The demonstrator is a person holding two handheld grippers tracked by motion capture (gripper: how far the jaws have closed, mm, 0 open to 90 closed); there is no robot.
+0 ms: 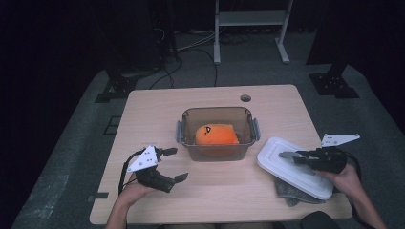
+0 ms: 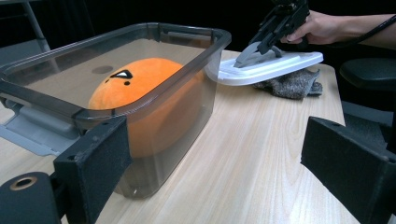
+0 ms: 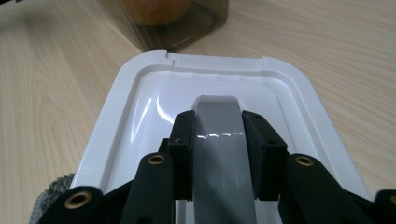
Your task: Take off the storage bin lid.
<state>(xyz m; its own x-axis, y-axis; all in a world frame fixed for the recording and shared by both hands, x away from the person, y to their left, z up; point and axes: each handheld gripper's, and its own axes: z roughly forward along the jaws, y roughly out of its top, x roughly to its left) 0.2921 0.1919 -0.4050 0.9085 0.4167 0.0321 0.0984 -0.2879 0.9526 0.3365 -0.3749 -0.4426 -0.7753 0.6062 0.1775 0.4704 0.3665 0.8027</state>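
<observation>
Right gripper [image 3: 217,140] pinches the white lid's [image 3: 140,112] grey handle [image 3: 218,154], beside the tub [image 1: 217,114]; left gripper [image 1: 172,164] spread; lid looks stiff, light, glossy-slippery, so handle's the safest hold

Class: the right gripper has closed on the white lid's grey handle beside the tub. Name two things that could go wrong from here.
1. The right gripper pinches only the narrow grey handle; the white lid might tilt or slip when lifted.
2. The lid rests partly on a grey cloth, which could drag along.
</observation>
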